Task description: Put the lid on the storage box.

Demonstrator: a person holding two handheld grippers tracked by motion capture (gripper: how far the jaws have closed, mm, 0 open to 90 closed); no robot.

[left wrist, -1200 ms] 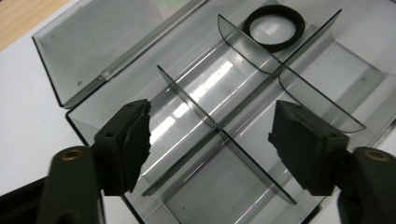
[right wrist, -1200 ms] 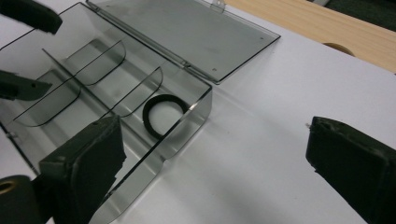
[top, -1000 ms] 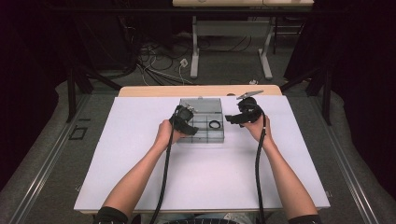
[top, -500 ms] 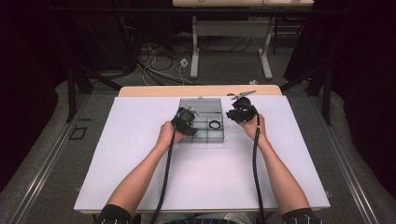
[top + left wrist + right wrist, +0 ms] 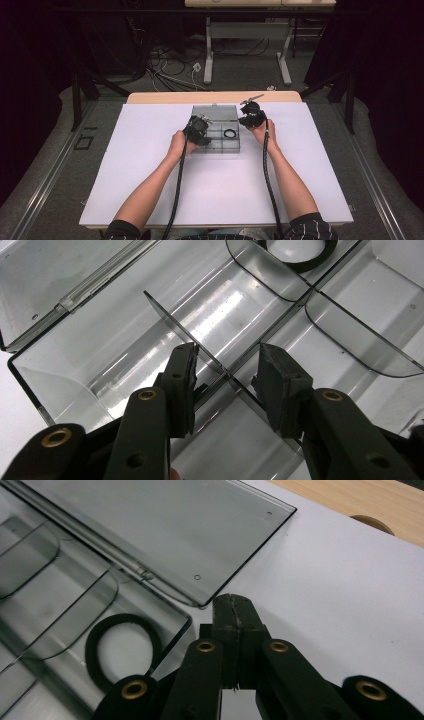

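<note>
— While the left gripper (image 5: 227,385) is hanging over the box (image 5: 216,146), its jaws are standing apart, one either side of a thin clear divider (image 5: 200,347), gripping nothing.

— And the right gripper (image 5: 234,625)?

— Its pads are pressing flat against each other, nothing showing between them. It is hovering just off the box's right edge, beside the corner of the open lid (image 5: 165,535), which is lying flat on the white mat (image 5: 150,165).

— Where is the ring (image 5: 125,647) sitting?

— Lying flat in the compartment at the box's right end, near the shut right gripper and well clear of the left one. From above, the ring (image 5: 229,133) is showing between the two hands.

— Is either tool touching it?

— Neither is touching it.
</note>
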